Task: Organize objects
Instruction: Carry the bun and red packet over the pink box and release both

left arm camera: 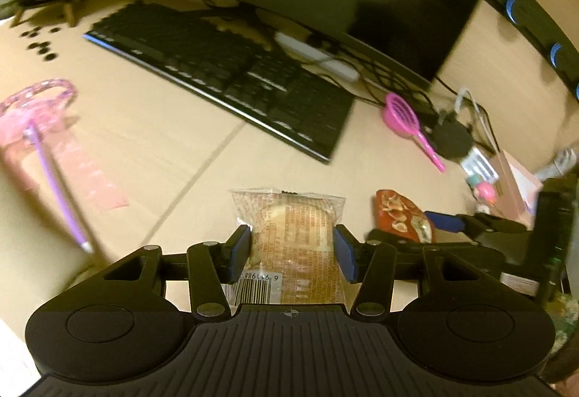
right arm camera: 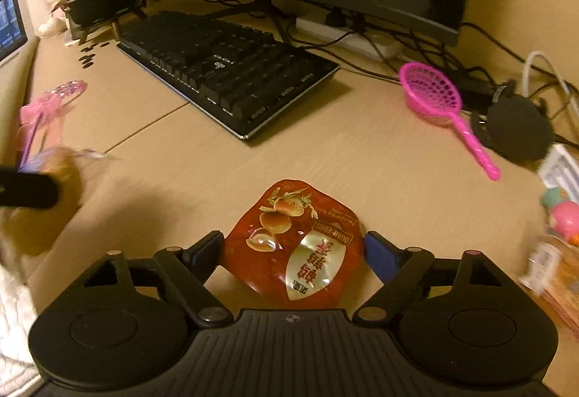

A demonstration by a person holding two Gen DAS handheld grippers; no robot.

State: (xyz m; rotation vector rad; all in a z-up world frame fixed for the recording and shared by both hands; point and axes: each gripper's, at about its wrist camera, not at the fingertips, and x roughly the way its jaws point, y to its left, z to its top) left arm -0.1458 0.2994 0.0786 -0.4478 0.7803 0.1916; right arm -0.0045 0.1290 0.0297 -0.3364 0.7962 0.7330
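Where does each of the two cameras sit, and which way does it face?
Left wrist: on the left gripper, facing down-forward at a clear-wrapped bun; its fingers and the right gripper show.
Right wrist: on the right gripper, facing down-forward at a red quail-egg packet; only its own fingers are clear.
Shared: keyboard, pink scoop, desk.

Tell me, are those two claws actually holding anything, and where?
The left gripper pinches the clear-wrapped pastry by its two side edges. The right gripper straddles the red snack pouch; a firm grip cannot be told.
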